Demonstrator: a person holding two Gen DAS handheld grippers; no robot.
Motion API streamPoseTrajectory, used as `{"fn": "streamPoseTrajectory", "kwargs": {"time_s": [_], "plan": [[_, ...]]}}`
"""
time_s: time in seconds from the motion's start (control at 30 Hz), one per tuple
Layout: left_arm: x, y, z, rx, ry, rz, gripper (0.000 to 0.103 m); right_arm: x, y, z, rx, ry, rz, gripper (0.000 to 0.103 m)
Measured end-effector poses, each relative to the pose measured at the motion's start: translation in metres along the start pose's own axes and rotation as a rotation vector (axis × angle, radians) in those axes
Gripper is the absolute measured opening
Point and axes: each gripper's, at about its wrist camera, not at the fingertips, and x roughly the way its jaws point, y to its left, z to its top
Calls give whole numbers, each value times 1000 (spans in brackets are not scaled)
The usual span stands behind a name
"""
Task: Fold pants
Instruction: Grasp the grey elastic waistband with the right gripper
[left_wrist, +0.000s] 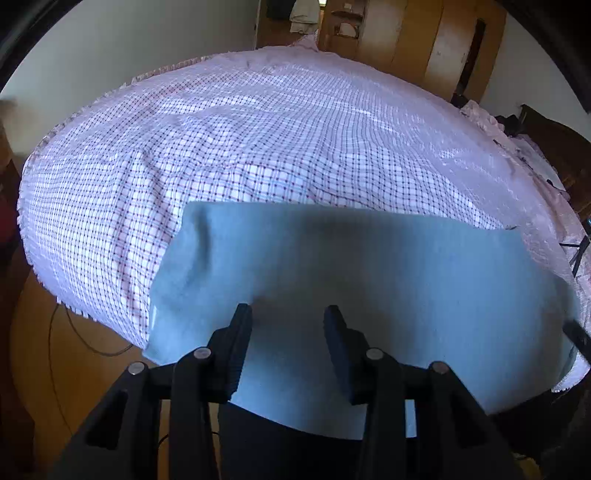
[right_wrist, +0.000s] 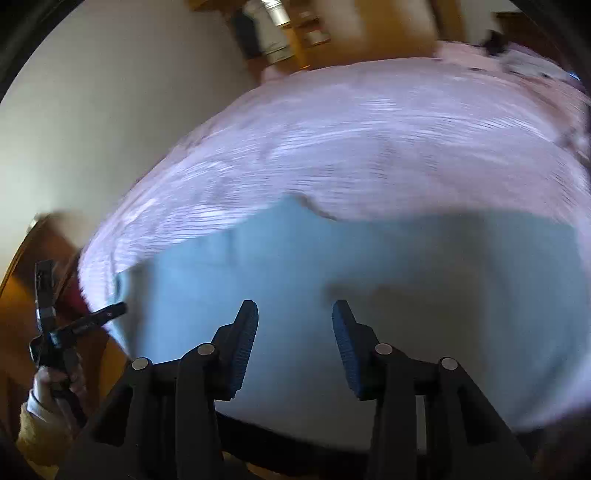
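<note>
In the left wrist view, the left gripper (left_wrist: 288, 314) hangs over the near part of the pants (left_wrist: 369, 266), its 2 fingers spread apart with nothing pinched between them; whether the tips touch the cloth cannot be told. The pants lie as a flat, light blue-grey rectangle at the near edge of the bed, on a pink checked bedsheet (left_wrist: 277, 140). Their near edge is hidden behind the gripper body, and their right end runs into shadow. Past the bed, a wooden wardrobe (left_wrist: 424, 40) stands at the far side, its top cut off. The right wrist view is heavily smeared by motion, so the sheet's checks read only as streaks. The right gripper (right_wrist: 295, 314) sits above the pants (right_wrist: 295, 266), its 2 fingers also parted and empty. At the left edge, a hand (right_wrist: 51, 387) holds the left gripper (right_wrist: 79, 319), partly cut off and dim.
</note>
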Motion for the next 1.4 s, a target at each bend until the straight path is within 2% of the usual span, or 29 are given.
{"fn": "streamPoseTrajectory", "kwargs": {"time_s": [0.07,0.27,0.5,0.7,0.9,1.17,1.2,1.23,1.3,1.4], "plan": [[-2,-5,-4,-12,14,-2,42,-20,-28,-17,62,-28,-43,35],[-4,-14,-10,-31,33,16,42,-61,-99,-57,255,-108,-90,39],[-4,-15,-12,-85,70,11,42,-59,-152,-81,444,-126,-47,40],[3,-16,-12,-91,81,28,43,-48,-173,-89,525,-154,-9,40],[8,-19,-12,-72,84,60,47,-38,-180,-82,537,-189,16,42],[8,-23,-14,-62,91,96,48,-34,-195,-78,610,-263,102,44],[9,-23,-13,-59,93,97,49,-35,-196,-77,615,-262,105,40],[10,-22,-12,-57,94,98,49,-38,-195,-77,614,-267,109,30],[11,-22,-11,-55,95,102,50,-47,-191,-78,582,-292,125,23],[13,-22,-10,-47,95,109,51,-56,-183,-75,532,-329,114,23]]}}
